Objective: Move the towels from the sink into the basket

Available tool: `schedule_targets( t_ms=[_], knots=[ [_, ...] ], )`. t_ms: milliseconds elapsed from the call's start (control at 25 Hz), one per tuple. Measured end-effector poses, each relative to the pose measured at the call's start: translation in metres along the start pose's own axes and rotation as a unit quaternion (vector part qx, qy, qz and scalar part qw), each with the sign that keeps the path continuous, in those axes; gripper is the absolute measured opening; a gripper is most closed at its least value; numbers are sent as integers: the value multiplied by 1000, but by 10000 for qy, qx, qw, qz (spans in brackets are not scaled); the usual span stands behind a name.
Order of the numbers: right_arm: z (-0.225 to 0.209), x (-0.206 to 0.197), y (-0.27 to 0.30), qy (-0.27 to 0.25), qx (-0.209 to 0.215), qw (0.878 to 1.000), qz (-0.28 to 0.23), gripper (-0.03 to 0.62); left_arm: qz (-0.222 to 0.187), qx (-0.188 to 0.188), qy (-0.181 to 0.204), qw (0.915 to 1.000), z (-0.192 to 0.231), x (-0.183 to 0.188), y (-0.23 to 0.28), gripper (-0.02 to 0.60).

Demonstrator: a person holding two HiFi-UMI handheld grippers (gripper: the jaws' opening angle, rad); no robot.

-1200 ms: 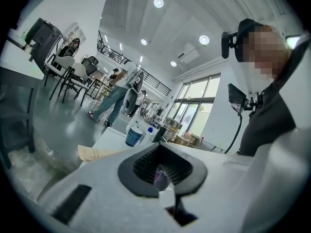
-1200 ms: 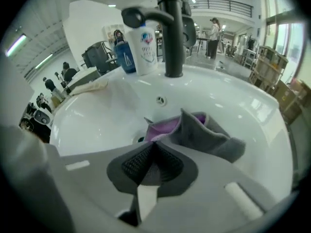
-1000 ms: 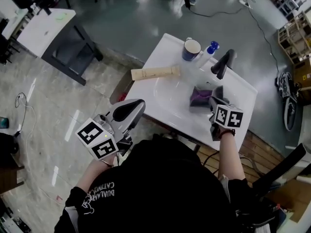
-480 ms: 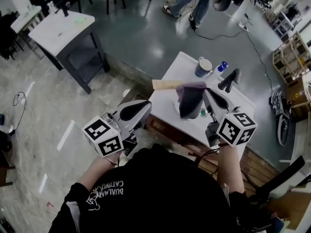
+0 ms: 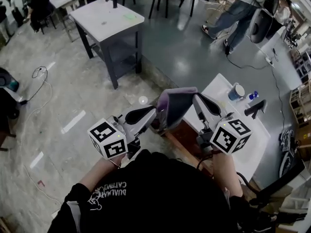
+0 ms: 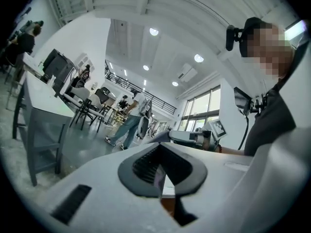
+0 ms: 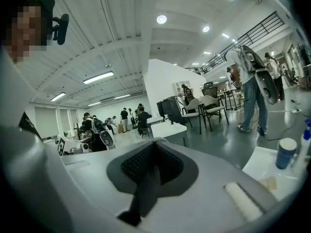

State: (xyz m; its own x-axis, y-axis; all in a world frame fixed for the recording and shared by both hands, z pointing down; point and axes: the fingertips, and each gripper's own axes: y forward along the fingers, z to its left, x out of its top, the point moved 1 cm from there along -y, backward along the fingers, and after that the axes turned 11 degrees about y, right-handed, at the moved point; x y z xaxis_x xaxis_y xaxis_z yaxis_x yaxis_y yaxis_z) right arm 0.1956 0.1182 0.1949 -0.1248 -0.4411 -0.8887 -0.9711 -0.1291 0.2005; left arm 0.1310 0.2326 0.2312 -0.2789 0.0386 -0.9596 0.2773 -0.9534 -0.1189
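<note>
A purple-grey towel hangs in the air from my right gripper, whose jaws are shut on its top edge. In the right gripper view the dark cloth droops from between the pads of that gripper. The towel hangs left of the white sink counter, over the floor. Just left of the towel is my left gripper, pointing the same way, with its jaws together and nothing in them. The left gripper shows pads that meet. No basket is in view.
A mug, a blue bottle and a black faucet stand on the sink counter. A white table with dark legs is ahead to the left, with chairs behind it. A person walks at the far right. Cables lie on the floor.
My right gripper has lifted the towel out of the sink and carried it up and to the left. The left gripper has swung left too, and the sink has slid to the view's right.
</note>
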Motion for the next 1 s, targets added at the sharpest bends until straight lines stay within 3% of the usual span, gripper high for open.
schedule_targets(
  t_ms=[200, 440, 1000],
  knots=[
    [40, -24, 48, -75, 315, 9992, 248, 23, -33, 556, -2, 9984, 26, 7, -61, -2],
    [65, -54, 87, -354, 308, 9973, 572, 23, -78, 970, -49, 9952, 45, 7, -108, -2],
    [85, -88, 159, -374, 565, 9915, 1113, 25, -177, 1511, -366, 9877, 100, -2, -145, -2]
  ],
)
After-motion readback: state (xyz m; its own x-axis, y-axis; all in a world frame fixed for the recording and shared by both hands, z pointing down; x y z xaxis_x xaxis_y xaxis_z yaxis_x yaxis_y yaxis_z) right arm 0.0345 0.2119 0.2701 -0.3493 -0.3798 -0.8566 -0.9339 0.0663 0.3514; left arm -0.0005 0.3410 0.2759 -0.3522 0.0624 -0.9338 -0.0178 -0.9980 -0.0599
